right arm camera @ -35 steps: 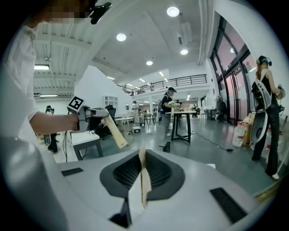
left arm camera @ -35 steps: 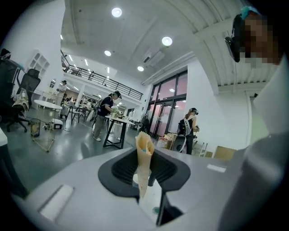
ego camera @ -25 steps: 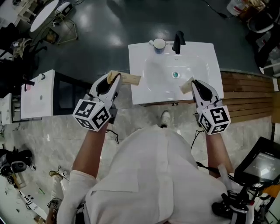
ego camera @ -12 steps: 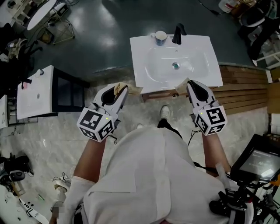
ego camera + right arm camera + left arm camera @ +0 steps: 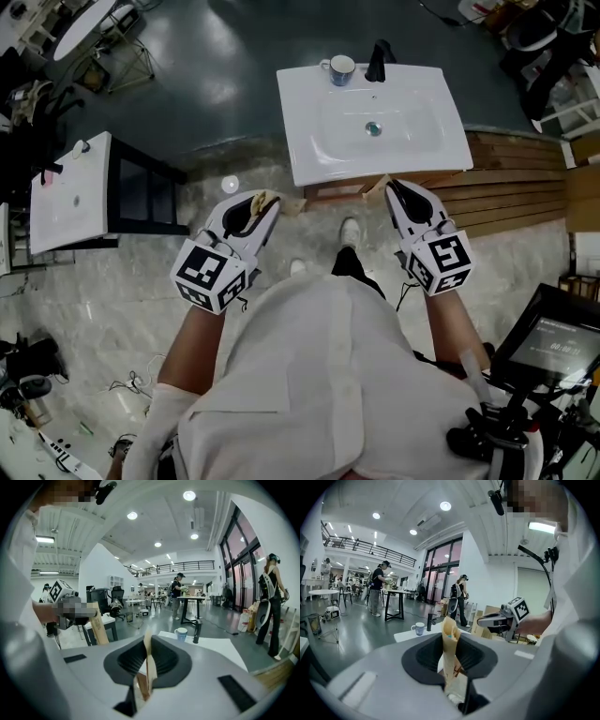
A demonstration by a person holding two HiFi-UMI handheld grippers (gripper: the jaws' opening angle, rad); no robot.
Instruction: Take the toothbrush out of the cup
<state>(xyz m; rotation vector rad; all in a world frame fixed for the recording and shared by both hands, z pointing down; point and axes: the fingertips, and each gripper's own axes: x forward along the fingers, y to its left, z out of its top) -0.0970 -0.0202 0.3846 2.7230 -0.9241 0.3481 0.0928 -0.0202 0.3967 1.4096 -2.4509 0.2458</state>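
Observation:
A white cup (image 5: 341,68) stands at the sink's (image 5: 319,150) back rim beside the black faucet (image 5: 378,59); I cannot see a toothbrush in it. My left gripper (image 5: 265,201) hovers over the floor in front of the sink, shut on a brown paper sleeve (image 5: 451,653). My right gripper (image 5: 384,187) is level with it near the sink's front edge, shut on a thin tan paper strip (image 5: 148,663). In the left gripper view, the cup (image 5: 420,628) and faucet (image 5: 430,621) lie well ahead. The right gripper view shows the same cup (image 5: 180,633).
A second white sink unit (image 5: 70,192) stands to the left. A wooden platform (image 5: 516,178) runs to the right of the sink. A monitor (image 5: 553,347) sits at the lower right. Several people stand by tables far off. A shoe (image 5: 352,230) shows between the grippers.
Both grippers have drawn back from the sink's front edge toward the person, each still holding its paper piece. The sink now sits farther off in the head view.

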